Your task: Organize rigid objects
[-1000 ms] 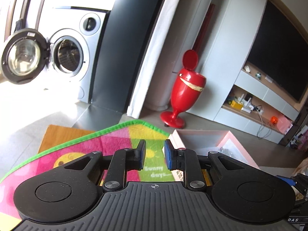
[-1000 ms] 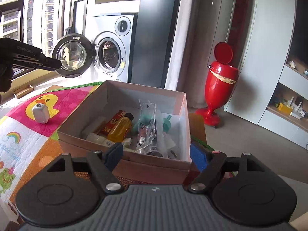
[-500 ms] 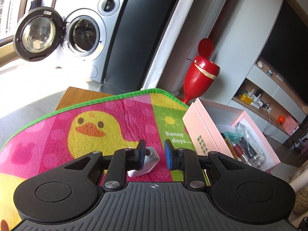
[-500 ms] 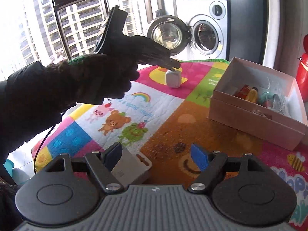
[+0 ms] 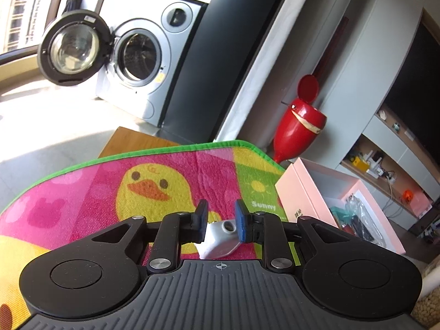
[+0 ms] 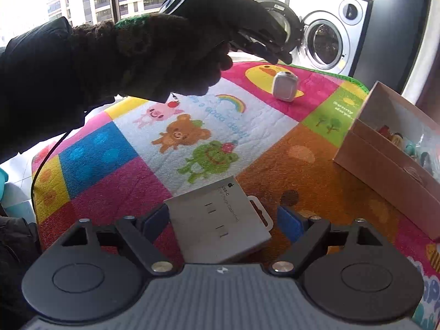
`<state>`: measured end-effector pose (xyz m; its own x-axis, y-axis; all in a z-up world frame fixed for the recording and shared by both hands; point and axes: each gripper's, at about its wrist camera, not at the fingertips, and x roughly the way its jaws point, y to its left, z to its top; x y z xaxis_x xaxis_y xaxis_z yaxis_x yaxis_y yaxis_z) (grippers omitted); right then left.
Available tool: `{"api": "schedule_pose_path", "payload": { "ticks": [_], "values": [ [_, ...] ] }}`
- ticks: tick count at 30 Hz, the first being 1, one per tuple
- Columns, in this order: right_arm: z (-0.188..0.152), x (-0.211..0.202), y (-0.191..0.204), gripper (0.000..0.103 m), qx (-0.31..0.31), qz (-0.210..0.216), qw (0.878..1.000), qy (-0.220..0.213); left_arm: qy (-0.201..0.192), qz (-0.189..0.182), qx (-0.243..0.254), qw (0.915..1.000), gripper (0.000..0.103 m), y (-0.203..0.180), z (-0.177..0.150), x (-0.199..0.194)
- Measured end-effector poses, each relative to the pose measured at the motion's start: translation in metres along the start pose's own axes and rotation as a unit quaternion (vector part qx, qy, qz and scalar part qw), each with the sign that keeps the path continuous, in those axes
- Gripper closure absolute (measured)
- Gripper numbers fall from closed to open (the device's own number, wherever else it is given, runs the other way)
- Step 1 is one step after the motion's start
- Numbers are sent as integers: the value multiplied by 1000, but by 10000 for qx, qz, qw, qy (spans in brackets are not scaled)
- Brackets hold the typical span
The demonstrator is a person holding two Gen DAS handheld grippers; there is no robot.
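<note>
Left gripper (image 5: 220,220) has been lowered over the small white device (image 5: 218,238) on the mat (image 5: 96,192) — jaws open, not yet closed. Right gripper (image 6: 229,220) now straddles the cable box (image 6: 220,225) — open; both pickups pending.

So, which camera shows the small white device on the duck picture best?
The right wrist view: the small white device stands whole and unobstructed on the mat, below the left gripper. In the left wrist view, that gripper's fingers hide part of it.
</note>
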<state>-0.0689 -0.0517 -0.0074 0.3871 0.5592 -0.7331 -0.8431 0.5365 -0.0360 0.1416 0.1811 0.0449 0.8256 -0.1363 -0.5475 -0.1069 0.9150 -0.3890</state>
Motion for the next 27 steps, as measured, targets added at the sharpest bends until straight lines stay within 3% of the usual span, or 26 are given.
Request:
{"api": "schedule_pose_path", "payload": {
  "ticks": [4,9,14,20,24,27],
  "values": [
    [-16,-9,-44,18,753,-475,9960,3,219,-18,43,9997,79,-2,-2,18],
    [-41,-14,-76,18,1237,-1131,9858,123,387,-377,491,9973,78,-16,-19,9],
    [-57,-15,-95,17,1625,-1238,9789,40,545,-518,1165,9903,78,-35,-43,-10],
    [-55,-7,-94,10,1725,-1305,9763,-53,573,-212,1752,9826,78,-56,-58,-12],
    [-57,-6,-88,6,1710,-1357,9758,-128,338,-284,1587,9863,77,-58,-51,-19],
    [-59,-4,-86,3,1716,-1366,9755,-187,-10,-61,732,9973,78,-39,-34,-25]
  ]
}}
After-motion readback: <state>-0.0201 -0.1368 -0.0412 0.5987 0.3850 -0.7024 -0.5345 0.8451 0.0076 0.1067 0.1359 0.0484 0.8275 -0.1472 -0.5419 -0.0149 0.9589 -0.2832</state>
